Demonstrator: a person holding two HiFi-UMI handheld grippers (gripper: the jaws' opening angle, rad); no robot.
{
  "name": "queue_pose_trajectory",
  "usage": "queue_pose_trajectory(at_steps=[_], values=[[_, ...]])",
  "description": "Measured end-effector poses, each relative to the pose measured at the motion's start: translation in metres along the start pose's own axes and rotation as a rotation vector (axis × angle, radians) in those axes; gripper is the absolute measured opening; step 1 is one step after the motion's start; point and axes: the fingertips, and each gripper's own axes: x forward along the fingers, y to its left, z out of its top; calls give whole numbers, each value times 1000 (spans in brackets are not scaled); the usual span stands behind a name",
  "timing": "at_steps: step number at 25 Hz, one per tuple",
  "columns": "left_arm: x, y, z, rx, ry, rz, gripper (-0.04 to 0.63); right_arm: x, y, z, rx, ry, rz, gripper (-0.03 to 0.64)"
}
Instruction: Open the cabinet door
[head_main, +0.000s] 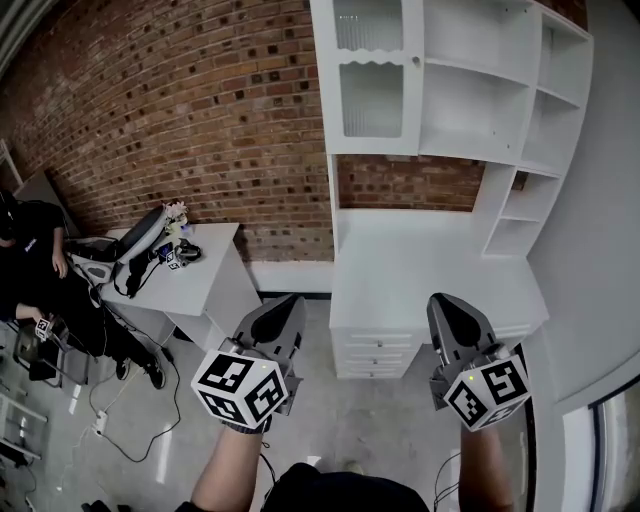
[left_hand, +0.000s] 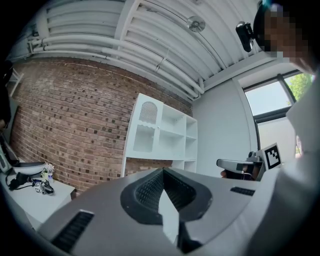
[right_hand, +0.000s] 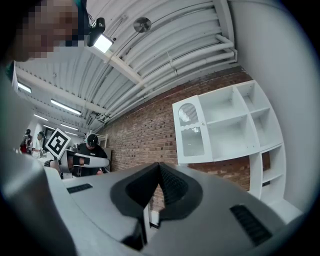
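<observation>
Against the brick wall (head_main: 200, 110), upper centre of the head view: white shelf unit (head_main: 480, 110), open compartments at right, drawers (head_main: 370, 350) at its foot.

Item 1, cabinet door (head_main: 372, 75): upper left compartment of the unit. White frame, two ribbed translucent panes, small knob (head_main: 415, 62) at its right edge. Lies flush with the unit, closed. The gripper views show the same door (left_hand: 145, 131) (right_hand: 191, 131) from lower down. Well apart from both claws.

Item 2, left claw (head_main: 283, 303): grey, marker cube behind it, held low over the floor (head_main: 340, 430) in front of the drawers. Its own view shows the left claw (left_hand: 162, 171) with tips meeting, nothing between them.

Item 3, right claw (head_main: 447, 302): same make, held level with the left one, in front of the unit's right half. Its own view shows the right claw (right_hand: 159, 165) pressed together, empty.

Item 4, tabletop (head_main: 195, 280): small, white, left of the unit, against the wall. Carries a dark item and small clutter, too small to tell.

Item 5, person (head_main: 30, 250): dark clothes, seated at far left, beside the tabletop.
</observation>
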Motion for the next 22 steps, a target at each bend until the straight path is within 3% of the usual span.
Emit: queue_pose_trajectory(at_steps=[11, 22], values=[[35, 13, -16, 12, 18, -9, 4, 13, -27, -22, 18, 8, -26, 2], [118, 73, -10, 8, 14, -100, 3, 91, -58, -32, 1, 0, -115, 3]])
